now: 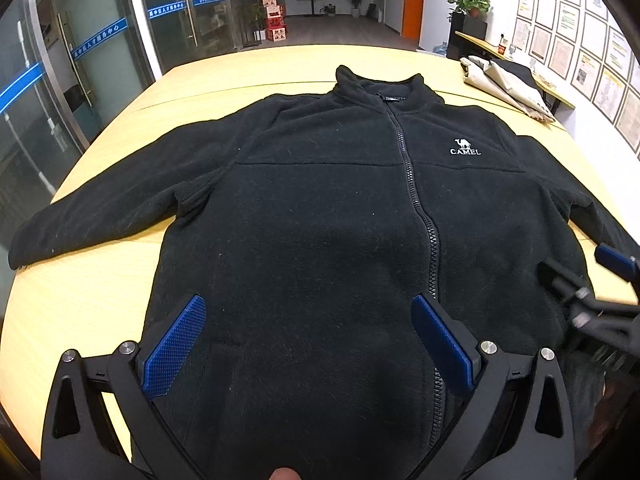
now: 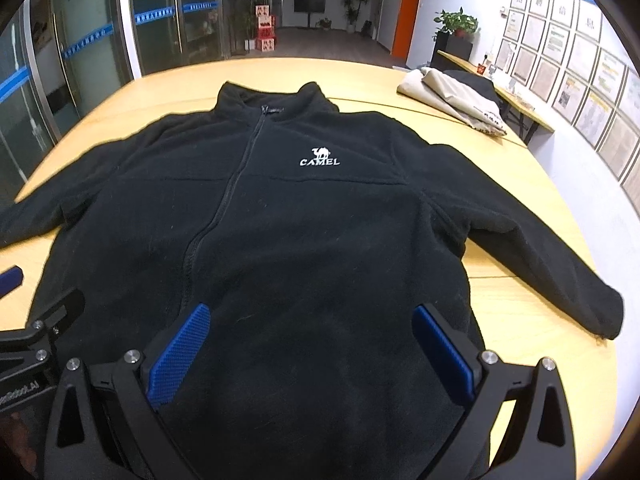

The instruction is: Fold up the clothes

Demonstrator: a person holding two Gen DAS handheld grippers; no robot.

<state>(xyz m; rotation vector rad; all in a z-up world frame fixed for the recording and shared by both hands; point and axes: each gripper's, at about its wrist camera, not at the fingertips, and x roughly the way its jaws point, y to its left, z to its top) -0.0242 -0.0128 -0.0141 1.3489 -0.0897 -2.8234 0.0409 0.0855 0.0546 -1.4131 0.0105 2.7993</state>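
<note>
A black zip-up fleece jacket [image 1: 320, 208] with a white CAMEL logo lies flat, front up, on the wooden table [image 1: 224, 80], sleeves spread to both sides. It fills the right wrist view too [image 2: 304, 232]. My left gripper [image 1: 308, 312] is open, hovering over the jacket's lower left half near the hem. My right gripper [image 2: 310, 316] is open, over the lower right half. Both are empty. The right gripper also shows at the right edge of the left wrist view [image 1: 592, 292].
A folded beige and black garment [image 1: 504, 84] lies at the table's far right; it also shows in the right wrist view [image 2: 456, 96]. Bare table [image 2: 532, 360] shows around the sleeves. Glass doors stand to the left, a wall of framed papers to the right.
</note>
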